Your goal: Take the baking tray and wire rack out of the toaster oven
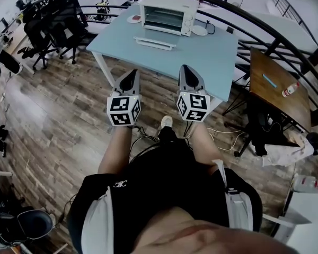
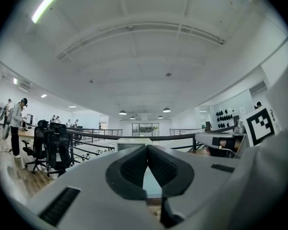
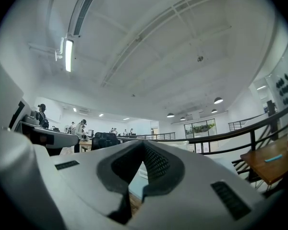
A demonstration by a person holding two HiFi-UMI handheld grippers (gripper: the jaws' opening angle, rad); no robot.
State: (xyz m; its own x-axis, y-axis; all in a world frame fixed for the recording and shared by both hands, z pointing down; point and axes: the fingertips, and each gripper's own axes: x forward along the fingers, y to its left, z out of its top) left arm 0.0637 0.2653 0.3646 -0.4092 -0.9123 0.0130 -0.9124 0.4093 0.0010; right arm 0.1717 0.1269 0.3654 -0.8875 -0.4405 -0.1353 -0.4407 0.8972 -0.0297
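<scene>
Status: no contact with the task items.

1. The left claw (image 1: 131, 74) is fully closed and holds nothing. Its own view shows the pads meeting with only air between them.
2. The right claw (image 1: 186, 69) is in the same condition: closed and empty.
3. Both claws hang over the wooden floor, well apart from the worktop (image 1: 214, 54), which lies at 12 o'clock.
4. The toaster oven (image 1: 168, 14) stands at the far side of the worktop.
5. A flat pale rectangular piece (image 1: 155, 43) lies on the worktop at 6 o'clock of the oven. It is probably the tray, the rack, or both stacked, but it is too small to confirm.

Judgement: if that piece is both items, the removal is complete. Otherwise every step remains.
</scene>
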